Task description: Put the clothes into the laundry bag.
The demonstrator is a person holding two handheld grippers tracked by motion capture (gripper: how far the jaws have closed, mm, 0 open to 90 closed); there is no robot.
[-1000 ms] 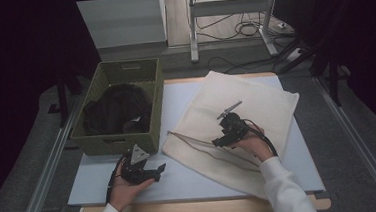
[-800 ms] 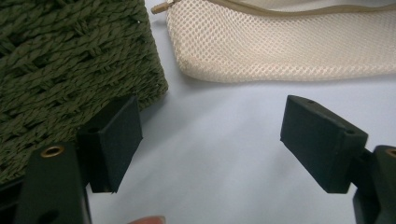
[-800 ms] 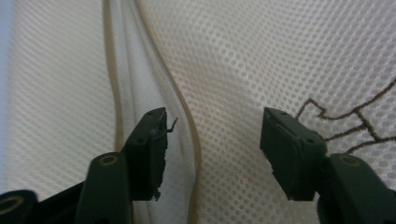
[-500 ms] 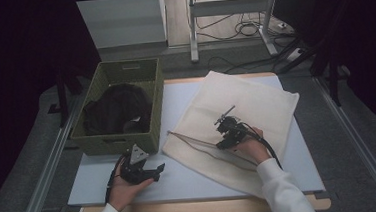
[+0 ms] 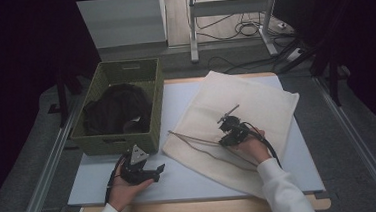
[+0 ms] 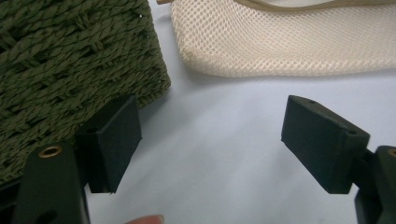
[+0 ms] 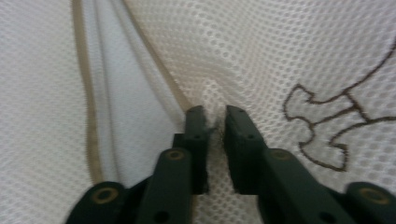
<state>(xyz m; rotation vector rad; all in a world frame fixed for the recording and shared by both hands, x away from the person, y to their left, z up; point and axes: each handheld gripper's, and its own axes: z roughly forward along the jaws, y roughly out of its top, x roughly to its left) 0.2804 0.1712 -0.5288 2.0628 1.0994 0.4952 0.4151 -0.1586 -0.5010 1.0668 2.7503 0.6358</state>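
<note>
A cream mesh laundry bag (image 5: pixel 237 122) lies flat on the white table (image 5: pixel 181 176), spread over the middle and the right part of it. Its opening, with a tan trim band (image 5: pixel 193 140), faces toward the green woven basket (image 5: pixel 121 108) at the left. The basket stands on the left back part of the table and holds dark clothing (image 5: pixel 116 108).

The right gripper (image 5: pixel 226 133) rests on the mesh bag, near the trim band, with the person's right hand (image 5: pixel 251 149) behind it. In the right gripper view its jaws have just been closing, and now they stand almost together with a small fold of the mesh (image 7: pixel 215 123) pinched between them. The pads press on this fold, just beside the trim band (image 7: pixel 86 107). A brown embroidered mark (image 7: pixel 327 135) shows on the mesh to the right of the jaws.

The left gripper (image 5: pixel 150 174) sits low over the bare table in front of the basket, held by the left hand (image 5: pixel 124 190). Its jaws stand wide apart and nothing is between them. In the left gripper view the basket's corner (image 6: pixel 70 70) is just beside one jaw, and the rounded edge of the mesh bag (image 6: pixel 289 42) lies farther ahead, apart from the jaws.
</note>
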